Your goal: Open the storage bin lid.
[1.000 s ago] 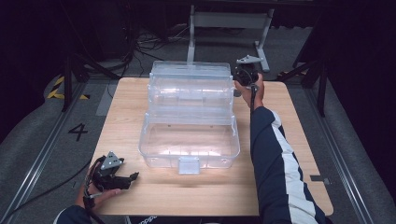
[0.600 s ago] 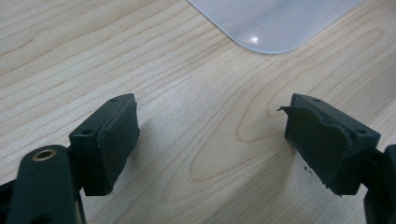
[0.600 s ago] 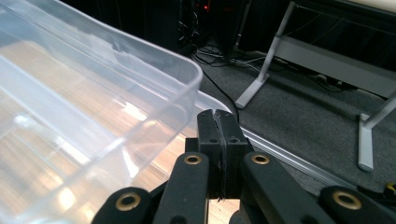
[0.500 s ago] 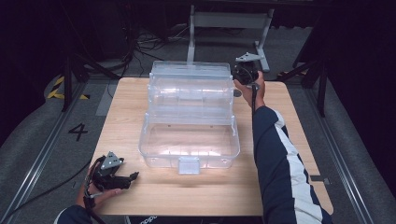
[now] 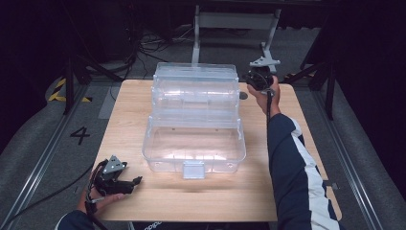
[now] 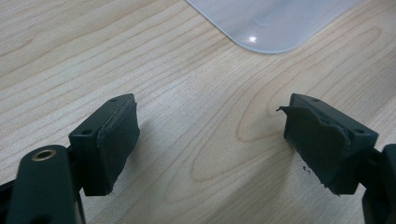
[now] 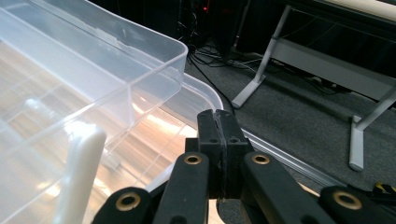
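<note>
a pale wood table stands in a dark room; a "4" marks the grey floor. a clear plastic box sits mid-table. left gripper gapes empty; right gripper is pinched closed beside the box.

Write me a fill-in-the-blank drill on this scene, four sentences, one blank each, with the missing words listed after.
1. The clear plastic box sits on a table made of ____.
2. The left gripper has its jaws ____, with bare tabletop between them.
3. The right gripper has its jaws pressed ____, with nothing between them.
4. In the high view, the right gripper is held beside the box's far ____ corner.

Missing words: wood; open; shut; right
</note>
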`<state>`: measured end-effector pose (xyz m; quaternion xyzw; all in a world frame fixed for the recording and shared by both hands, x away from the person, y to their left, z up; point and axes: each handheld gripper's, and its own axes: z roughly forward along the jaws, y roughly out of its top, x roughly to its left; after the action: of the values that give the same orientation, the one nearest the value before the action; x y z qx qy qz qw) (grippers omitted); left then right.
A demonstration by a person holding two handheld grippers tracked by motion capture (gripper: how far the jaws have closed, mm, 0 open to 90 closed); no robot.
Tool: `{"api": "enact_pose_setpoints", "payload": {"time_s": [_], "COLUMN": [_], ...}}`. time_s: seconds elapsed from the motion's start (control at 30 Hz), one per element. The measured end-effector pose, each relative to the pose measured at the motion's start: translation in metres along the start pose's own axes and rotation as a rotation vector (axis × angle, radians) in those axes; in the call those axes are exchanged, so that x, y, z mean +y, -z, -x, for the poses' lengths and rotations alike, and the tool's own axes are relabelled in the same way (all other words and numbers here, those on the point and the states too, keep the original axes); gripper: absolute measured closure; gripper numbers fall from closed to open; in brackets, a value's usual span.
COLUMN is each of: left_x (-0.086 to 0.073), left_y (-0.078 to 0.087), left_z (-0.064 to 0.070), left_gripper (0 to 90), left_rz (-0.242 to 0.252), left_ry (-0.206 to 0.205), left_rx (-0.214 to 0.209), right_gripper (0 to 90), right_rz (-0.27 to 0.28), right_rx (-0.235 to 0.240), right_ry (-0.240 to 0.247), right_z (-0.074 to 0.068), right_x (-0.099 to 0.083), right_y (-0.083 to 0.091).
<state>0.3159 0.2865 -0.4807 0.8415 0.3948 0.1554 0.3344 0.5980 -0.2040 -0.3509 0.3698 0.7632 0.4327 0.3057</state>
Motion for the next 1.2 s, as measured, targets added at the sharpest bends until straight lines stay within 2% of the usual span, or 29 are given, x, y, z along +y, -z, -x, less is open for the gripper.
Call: {"api": "enact_pose_setpoints", "payload": {"time_s": [0.2, 0.43, 0.5, 0.67, 0.77, 1.07, 1.2], "left_x": [0.000, 0.000, 0.000, 0.000, 0.000, 0.000, 0.000], "left_y": [0.000, 0.000, 0.000, 0.000, 0.000, 0.000, 0.000], "left_z": [0.000, 0.000, 0.000, 0.000, 0.000, 0.000, 0.000], "left_gripper": [18.4, 18.4, 18.3, 18.4, 18.4, 18.3, 18.4], "left_rz": [0.000, 0.000, 0.000, 0.000, 0.000, 0.000, -0.001], "left_ry": [-0.003, -0.006, -0.005, -0.005, -0.005, -0.005, -0.006], "left_rx": [-0.003, -0.002, -0.002, -0.001, -0.001, -0.002, 0.000], "right_gripper": [90.0, 90.0, 90.0, 89.8, 89.7, 88.9, 88.1], "right_rz": [-0.003, -0.024, -0.033, -0.066, -0.072, -0.083, -0.089], "right_rx": [0.010, 0.006, 0.009, -0.003, 0.001, 0.045, 0.063], "right_ry": [0.020, 0.082, 0.084, 0.143, 0.154, 0.149, 0.167], "right_z": [0.001, -0.004, -0.005, -0.012, -0.014, -0.020, -0.026], "right_x": [0.000, 0.001, -0.001, -0.009, -0.013, -0.024, -0.031], "right_y": [0.015, 0.029, 0.032, 0.040, 0.045, 0.062, 0.069]}}
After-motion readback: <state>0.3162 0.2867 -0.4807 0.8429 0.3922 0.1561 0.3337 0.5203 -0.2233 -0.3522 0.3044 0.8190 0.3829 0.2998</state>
